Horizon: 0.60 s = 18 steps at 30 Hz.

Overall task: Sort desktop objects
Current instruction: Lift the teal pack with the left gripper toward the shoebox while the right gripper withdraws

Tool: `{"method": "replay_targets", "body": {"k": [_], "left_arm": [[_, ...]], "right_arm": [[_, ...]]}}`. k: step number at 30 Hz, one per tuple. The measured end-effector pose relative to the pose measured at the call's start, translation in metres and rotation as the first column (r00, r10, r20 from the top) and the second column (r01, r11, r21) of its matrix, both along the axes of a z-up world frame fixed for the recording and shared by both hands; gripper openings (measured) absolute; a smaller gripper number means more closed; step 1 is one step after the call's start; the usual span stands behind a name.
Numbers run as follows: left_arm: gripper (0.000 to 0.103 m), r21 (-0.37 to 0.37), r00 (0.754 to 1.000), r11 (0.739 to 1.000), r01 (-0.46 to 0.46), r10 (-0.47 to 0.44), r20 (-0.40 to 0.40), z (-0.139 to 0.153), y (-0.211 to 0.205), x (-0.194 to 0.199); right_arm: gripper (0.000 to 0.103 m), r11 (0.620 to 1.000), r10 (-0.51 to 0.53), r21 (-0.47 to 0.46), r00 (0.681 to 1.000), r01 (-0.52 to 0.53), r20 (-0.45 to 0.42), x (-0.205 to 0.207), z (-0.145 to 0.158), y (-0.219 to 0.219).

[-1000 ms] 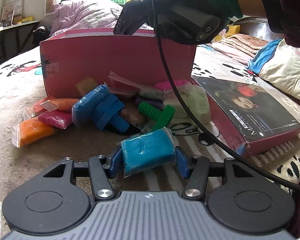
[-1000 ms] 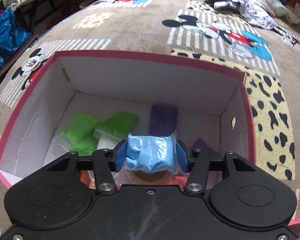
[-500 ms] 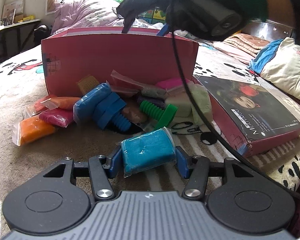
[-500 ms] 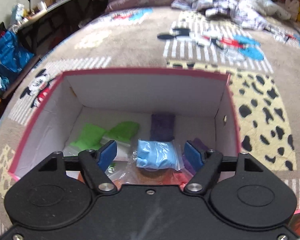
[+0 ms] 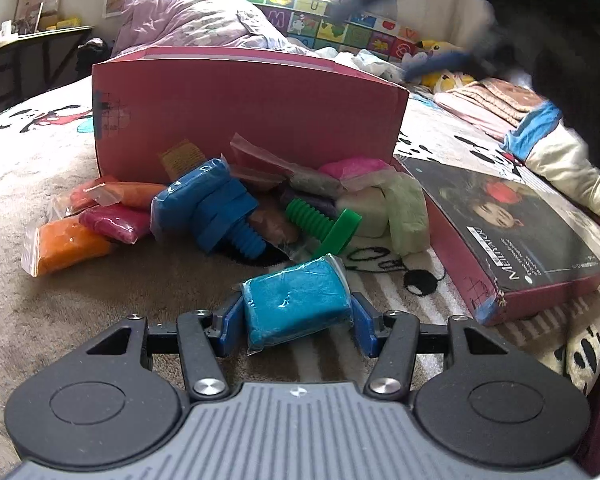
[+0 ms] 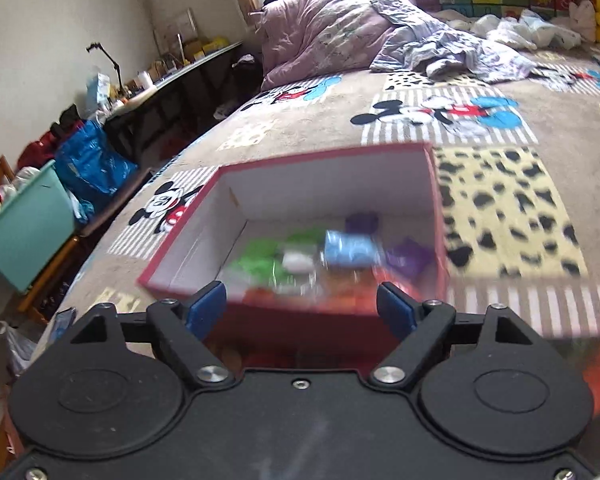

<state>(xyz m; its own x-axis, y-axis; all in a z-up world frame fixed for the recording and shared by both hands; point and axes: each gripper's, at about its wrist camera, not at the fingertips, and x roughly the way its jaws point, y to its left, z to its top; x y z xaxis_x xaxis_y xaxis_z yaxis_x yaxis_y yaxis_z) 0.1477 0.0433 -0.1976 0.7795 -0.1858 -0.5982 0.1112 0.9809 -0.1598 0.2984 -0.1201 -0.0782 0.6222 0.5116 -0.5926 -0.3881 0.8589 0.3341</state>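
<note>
My left gripper point(image 5: 296, 318) is shut on a bagged block of teal-blue clay point(image 5: 296, 304), low over the blanket in front of the pink box point(image 5: 244, 116). A pile lies against the box: orange point(image 5: 66, 246) and magenta point(image 5: 114, 222) clay bags, a blue toy bolt point(image 5: 224, 216), a green toy bolt point(image 5: 320, 222), pale green clay point(image 5: 408, 212). My right gripper point(image 6: 300, 310) is open and empty above the box's near wall point(image 6: 300, 320). Inside the box lie a light-blue clay bag point(image 6: 350, 248), green point(image 6: 260, 258) and purple point(image 6: 408, 258) bags.
The box lid point(image 5: 508, 236), with a portrait on it, lies to the right of the pile. Pillows and folded cloth point(image 5: 548, 140) are at the far right. A rumpled quilt point(image 6: 340, 20) lies beyond the box. A teal bin point(image 6: 24, 224) stands beside the bed.
My right gripper opened and dropped the light-blue clay bag into the box, then pulled back and up. The left gripper has stayed still with the teal clay.
</note>
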Motion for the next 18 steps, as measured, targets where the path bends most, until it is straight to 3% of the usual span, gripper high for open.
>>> {"method": "replay_targets", "body": {"k": [10, 18], "left_arm": [[0.054, 0.013, 1.0, 1.0, -0.027, 0.027, 0.003, 0.004, -0.003, -0.008], [0.054, 0.052, 0.996, 0.995, -0.085, 0.084, 0.025, 0.022, 0.002, -0.028]], "right_arm": [[0.083, 1.0, -0.025, -0.002, 0.999, 0.025, -0.038, -0.098, -0.038, -0.042], [0.083, 1.0, 0.003, -0.017, 1.0, -0.003, -0.005, -0.164, -0.064, -0.058]]}}
